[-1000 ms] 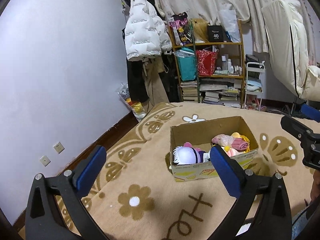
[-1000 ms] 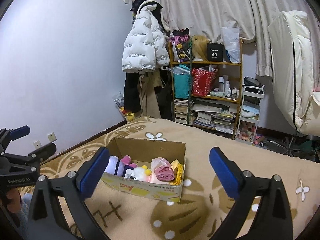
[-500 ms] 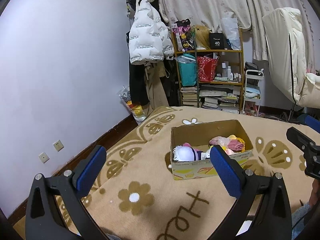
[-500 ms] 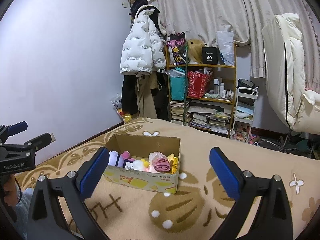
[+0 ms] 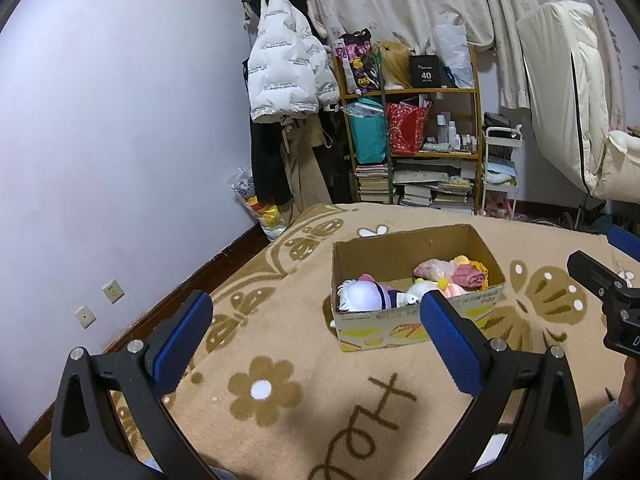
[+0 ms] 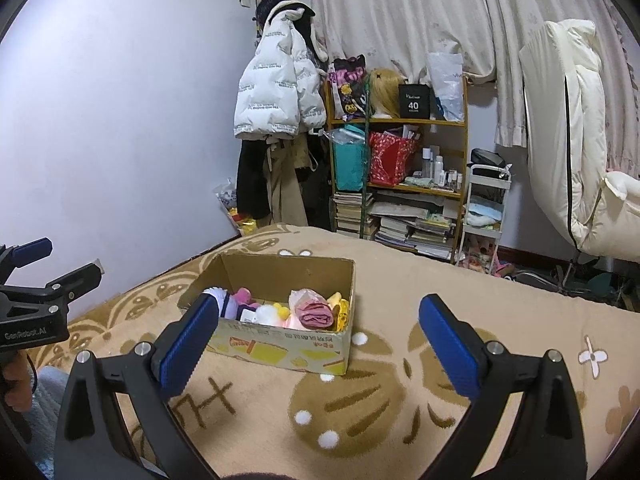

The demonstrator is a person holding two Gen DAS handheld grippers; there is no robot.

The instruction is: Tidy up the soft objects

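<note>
An open cardboard box (image 5: 404,326) (image 6: 280,346) sits on a tan flower-patterned blanket. It holds several soft things: a white and purple plush (image 5: 362,294) (image 6: 224,302), a small white toy (image 5: 416,290) (image 6: 266,314), a folded pink cloth (image 5: 466,278) (image 6: 316,316) and something yellow (image 6: 342,308). My left gripper (image 5: 316,312) is open and empty, held back from the box on its near left side. My right gripper (image 6: 318,314) is open and empty too, above the blanket in front of the box. Each gripper shows at the edge of the other's view.
The blanket (image 5: 260,344) (image 6: 480,304) spreads wide around the box. A wall (image 5: 120,140) runs along the left. Beyond the bed stand a coat rack with a white puffer jacket (image 5: 284,72), a cluttered shelf (image 5: 420,152) and a cream chair (image 6: 568,140).
Both grippers have drawn back and risen a little, so the box looks smaller and farther. Both stay open and empty. The box and its contents have not moved.
</note>
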